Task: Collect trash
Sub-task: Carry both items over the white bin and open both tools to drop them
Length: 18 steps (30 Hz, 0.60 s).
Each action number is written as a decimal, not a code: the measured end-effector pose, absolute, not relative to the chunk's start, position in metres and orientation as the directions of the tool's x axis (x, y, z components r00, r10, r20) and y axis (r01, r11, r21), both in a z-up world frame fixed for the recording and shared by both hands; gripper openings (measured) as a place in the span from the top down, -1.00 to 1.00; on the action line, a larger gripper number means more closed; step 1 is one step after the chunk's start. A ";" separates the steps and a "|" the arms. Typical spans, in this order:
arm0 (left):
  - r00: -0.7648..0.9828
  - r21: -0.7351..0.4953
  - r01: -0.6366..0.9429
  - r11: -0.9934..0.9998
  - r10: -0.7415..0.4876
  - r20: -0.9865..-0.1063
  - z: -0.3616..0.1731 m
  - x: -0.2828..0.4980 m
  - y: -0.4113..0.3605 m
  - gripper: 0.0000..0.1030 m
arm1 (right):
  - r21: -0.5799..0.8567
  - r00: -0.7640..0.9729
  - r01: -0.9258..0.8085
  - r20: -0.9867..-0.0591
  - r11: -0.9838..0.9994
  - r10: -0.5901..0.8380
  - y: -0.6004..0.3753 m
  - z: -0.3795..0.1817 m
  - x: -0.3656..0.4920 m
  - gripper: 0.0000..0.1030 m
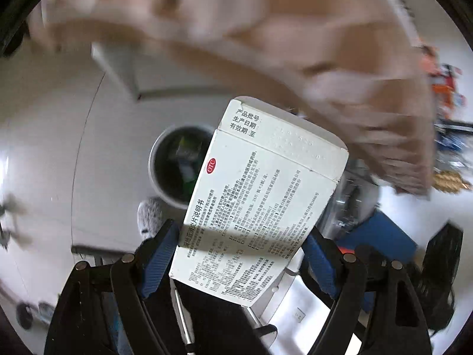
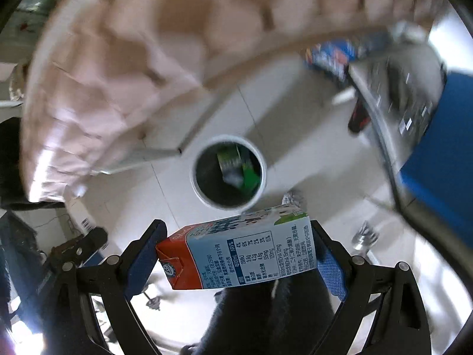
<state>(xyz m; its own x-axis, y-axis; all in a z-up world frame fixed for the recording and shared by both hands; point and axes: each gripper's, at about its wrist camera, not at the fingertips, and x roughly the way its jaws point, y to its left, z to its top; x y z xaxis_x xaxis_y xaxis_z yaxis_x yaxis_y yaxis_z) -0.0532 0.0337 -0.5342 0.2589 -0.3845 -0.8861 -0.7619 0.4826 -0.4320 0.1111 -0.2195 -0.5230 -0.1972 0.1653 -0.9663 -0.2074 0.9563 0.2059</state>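
Note:
My left gripper (image 1: 241,238) is shut on a white medicine box (image 1: 260,195) with black Chinese print and a red OTC mark. It holds the box in the air above a round white trash bin (image 1: 156,177) on the floor. My right gripper (image 2: 236,247) is shut on a small milk carton (image 2: 236,254), blue and white with a red end, held crosswise. The same trash bin (image 2: 196,177) lies below and ahead of it, with green and white trash inside.
A table with a pink-beige cloth (image 1: 295,29) fills the upper part of both views (image 2: 118,44). A blue chair (image 2: 443,148) stands at the right. A grey slipper (image 1: 149,216) is near the bin. Colourful packets (image 1: 446,88) lie at far right. The floor is pale tile.

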 end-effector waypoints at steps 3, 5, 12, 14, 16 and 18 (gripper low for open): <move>0.207 -0.395 -0.794 0.462 -0.406 -0.890 -0.609 -0.045 0.033 -0.58 | 0.212 -0.254 -0.138 -0.952 0.967 0.172 -0.224 -0.600 0.108 -0.84; 0.182 -0.382 -0.799 0.464 -0.419 -0.889 -0.654 -0.038 0.033 -0.58 | 0.221 -0.282 -0.090 -0.941 0.971 0.188 -0.225 -0.649 0.110 -0.84; 0.084 -0.344 -0.782 0.521 -0.458 -0.885 -0.773 -0.020 0.031 -0.59 | 0.248 -0.317 -0.016 -0.920 0.969 0.230 -0.216 -0.774 0.124 -0.84; 0.076 -0.336 -0.782 0.526 -0.455 -0.887 -0.781 -0.012 0.033 -0.62 | 0.259 -0.317 -0.004 -0.916 0.966 0.244 -0.211 -0.794 0.129 -0.84; 0.073 -0.327 -0.785 0.526 -0.446 -0.892 -0.786 -0.017 0.036 -0.83 | 0.269 -0.318 -0.001 -0.913 0.963 0.255 -0.204 -0.809 0.131 -0.84; 0.059 -0.307 -0.785 0.538 -0.429 -0.902 -0.785 -0.023 0.039 -0.98 | 0.297 -0.332 0.008 -0.900 0.955 0.283 -0.197 -0.822 0.132 -0.85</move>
<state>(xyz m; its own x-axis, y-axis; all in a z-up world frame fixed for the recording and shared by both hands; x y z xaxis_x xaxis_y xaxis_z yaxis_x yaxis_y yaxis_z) -0.0229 0.0386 -0.7847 0.0592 -0.4287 -0.9015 -0.7848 0.5381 -0.3074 0.1321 -0.1975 -0.8219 -0.3318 0.2828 -0.9000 0.0079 0.9548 0.2971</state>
